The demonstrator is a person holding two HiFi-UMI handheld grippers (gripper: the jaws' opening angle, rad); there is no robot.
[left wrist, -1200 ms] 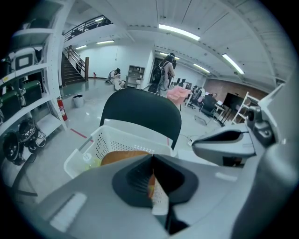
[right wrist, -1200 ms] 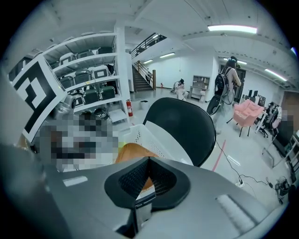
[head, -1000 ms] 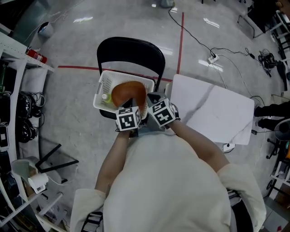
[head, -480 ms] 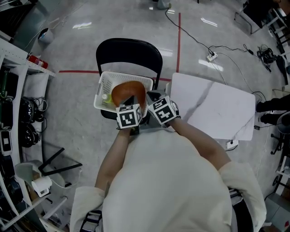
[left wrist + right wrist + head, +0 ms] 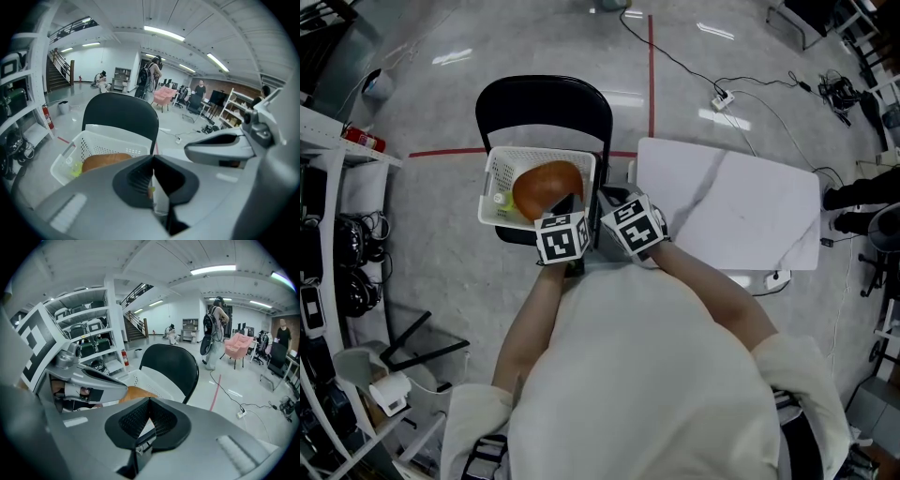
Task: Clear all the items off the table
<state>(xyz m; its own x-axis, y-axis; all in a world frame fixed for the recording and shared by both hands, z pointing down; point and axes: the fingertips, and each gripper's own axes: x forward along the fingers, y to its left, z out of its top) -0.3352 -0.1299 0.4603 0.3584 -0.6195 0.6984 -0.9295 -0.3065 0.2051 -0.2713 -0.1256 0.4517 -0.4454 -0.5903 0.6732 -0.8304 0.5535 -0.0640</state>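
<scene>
White marble-look tabletop (image 5: 741,216) at right lies bare; the brown domed item (image 5: 546,183) rests in the white perforated plastic basket (image 5: 534,155) just beyond the left gripper (image 5: 152,161), farther from the right gripper (image 5: 149,404), both with jaws pressed together, empty.

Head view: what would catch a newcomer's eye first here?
A white basket sits on the seat of a black chair, holding a round brown item and a small yellow-green item. The left hand-held gripper and the right hand-held gripper, both shut, hang side by side at its near edge, with a white table to the right.
</scene>
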